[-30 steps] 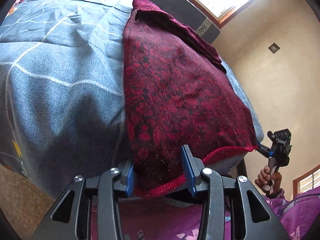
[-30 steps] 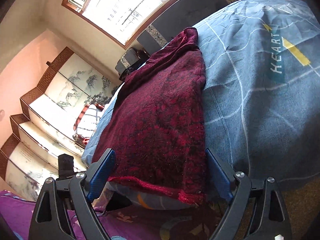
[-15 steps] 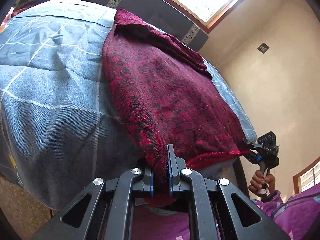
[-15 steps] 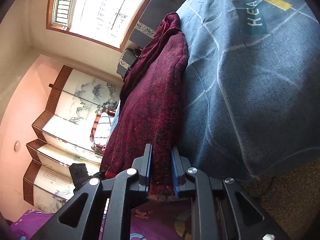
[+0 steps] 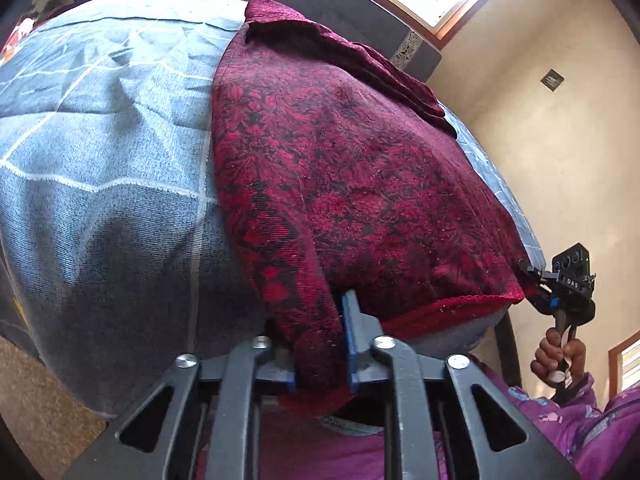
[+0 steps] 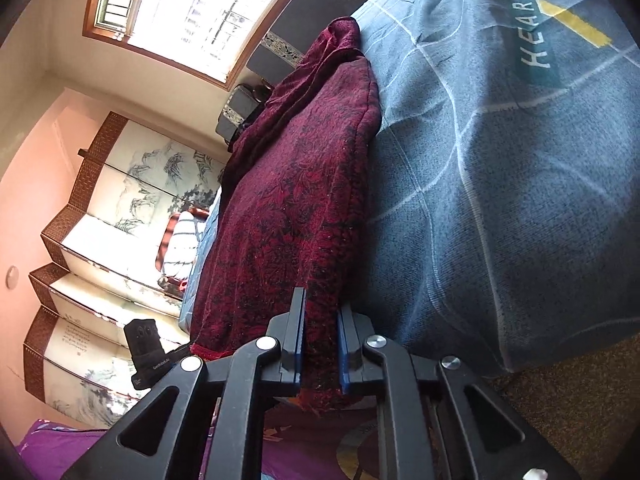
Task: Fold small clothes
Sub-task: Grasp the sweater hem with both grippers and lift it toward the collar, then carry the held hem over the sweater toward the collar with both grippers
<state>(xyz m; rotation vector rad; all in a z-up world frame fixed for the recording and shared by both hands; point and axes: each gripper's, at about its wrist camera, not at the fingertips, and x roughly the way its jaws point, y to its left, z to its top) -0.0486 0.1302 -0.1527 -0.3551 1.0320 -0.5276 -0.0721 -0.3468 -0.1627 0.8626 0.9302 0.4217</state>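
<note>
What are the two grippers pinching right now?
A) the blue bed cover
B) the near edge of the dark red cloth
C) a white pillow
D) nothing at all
B: the left gripper and the right gripper are each shut on a bunch of the hem of the dark red cloth, which lies on the blue bed cover; the right gripper's jaws have just been closing.

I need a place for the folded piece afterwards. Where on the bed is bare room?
The grey-blue patterned bedsheet lies bare beside the dark red patterned garment, on the "HEART" print side. The near edge is crowded: the left gripper and right gripper both pinch its hem there.
</note>
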